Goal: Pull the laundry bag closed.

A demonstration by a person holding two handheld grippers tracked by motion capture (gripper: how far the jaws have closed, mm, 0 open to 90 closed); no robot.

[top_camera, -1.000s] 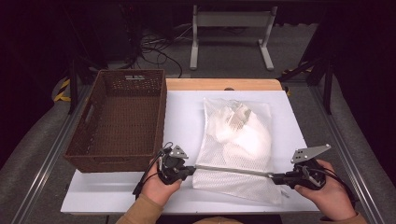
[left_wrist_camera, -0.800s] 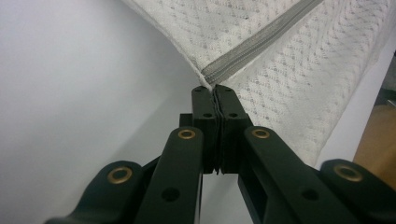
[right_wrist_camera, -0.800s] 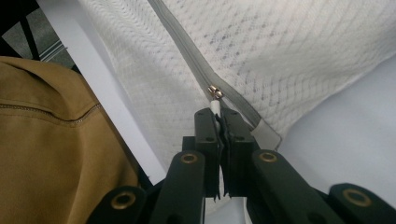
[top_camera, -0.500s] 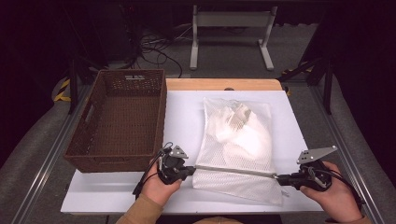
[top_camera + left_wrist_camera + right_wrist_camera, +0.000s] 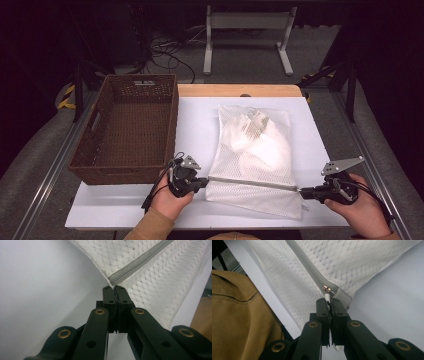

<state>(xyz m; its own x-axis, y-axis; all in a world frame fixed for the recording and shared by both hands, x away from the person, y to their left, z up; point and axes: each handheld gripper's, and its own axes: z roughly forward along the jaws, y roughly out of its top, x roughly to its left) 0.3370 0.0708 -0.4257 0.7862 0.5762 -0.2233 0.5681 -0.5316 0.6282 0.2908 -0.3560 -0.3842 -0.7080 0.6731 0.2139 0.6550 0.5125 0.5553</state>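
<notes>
Grippers clamped on both ends of the mesh bag zipper.

We see the left gripper (image 5: 204, 182) with its jaws fully closed on the corner of the mesh bag (image 5: 255, 155) where the grey zipper (image 5: 140, 263) ends. We see the right gripper (image 5: 300, 190) with its jaws pressed together on the white zipper pull (image 5: 327, 297), at the far end of the zipper. The bag lies flat on the white table (image 5: 195, 125), just beside the wicker basket (image 5: 131, 127).
</notes>
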